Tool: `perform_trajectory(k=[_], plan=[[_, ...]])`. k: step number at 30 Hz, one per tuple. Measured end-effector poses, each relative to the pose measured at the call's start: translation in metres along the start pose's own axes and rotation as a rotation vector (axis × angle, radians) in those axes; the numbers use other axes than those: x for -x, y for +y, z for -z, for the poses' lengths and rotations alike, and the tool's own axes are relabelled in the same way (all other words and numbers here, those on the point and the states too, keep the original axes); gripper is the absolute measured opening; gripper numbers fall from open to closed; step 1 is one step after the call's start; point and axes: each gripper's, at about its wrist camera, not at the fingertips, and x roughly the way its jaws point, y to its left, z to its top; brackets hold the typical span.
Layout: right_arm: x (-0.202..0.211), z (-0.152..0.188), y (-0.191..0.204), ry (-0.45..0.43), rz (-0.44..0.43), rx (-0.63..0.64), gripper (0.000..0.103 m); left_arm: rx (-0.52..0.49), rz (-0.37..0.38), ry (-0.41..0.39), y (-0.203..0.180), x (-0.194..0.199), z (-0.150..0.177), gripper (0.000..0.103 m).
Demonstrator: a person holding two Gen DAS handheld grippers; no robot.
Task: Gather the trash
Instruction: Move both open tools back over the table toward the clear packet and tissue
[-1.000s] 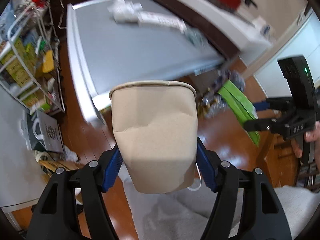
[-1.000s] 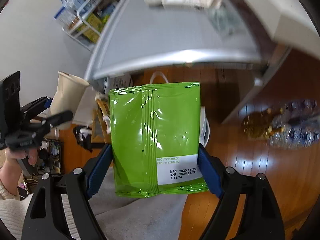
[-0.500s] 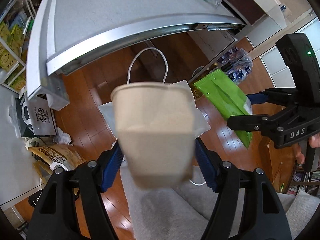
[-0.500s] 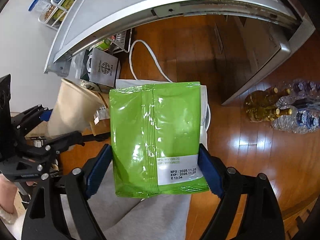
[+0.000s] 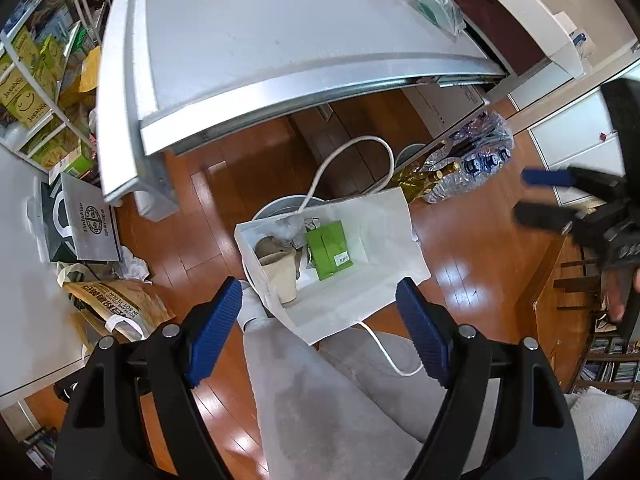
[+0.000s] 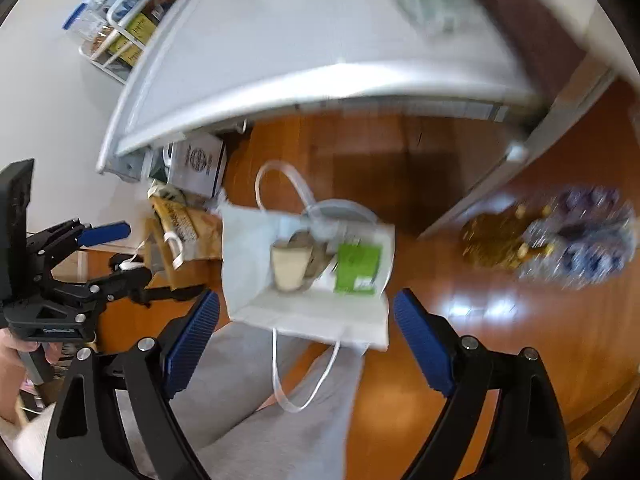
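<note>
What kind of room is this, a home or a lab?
Most likely a lived-in home, perhaps a kitchen or dining area: a wooden floor, a grey table, a wire rack of boxed goods, shrink-wrapped bottles on the floor, and a white paper bag collecting trash.

Under my grippers I see a glossy varnished wood floor [image 5: 460, 248], throwing white glare at center right. At mid-frame, the white bag [image 5: 384, 240] looks like matt paper with smooth cord handles. Inside it, the green pouch [image 5: 329, 249] is shiny plastic film and the cup [image 5: 280, 276] dull beige paper. My left gripper [image 5: 320, 330] has ribbed blue pads [image 5: 214, 330] on matt black plastic. The table [image 5: 280, 32] across the top looks brushed grey metal.
</note>
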Motion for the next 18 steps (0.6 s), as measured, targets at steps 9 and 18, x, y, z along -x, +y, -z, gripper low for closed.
perform_trajectory(k=[9, 18], plan=[[0.043, -0.085, 0.020, -0.256, 0.237, 0.210, 0.088, -0.019, 0.074, -0.056, -0.007, 0.023, -0.017, 0.080], [-0.006, -0.162, 0.008, -0.172, 0.331, 0.176, 0.088, -0.022, 0.126, -0.107, -0.004, 0.039, -0.040, 0.080]])
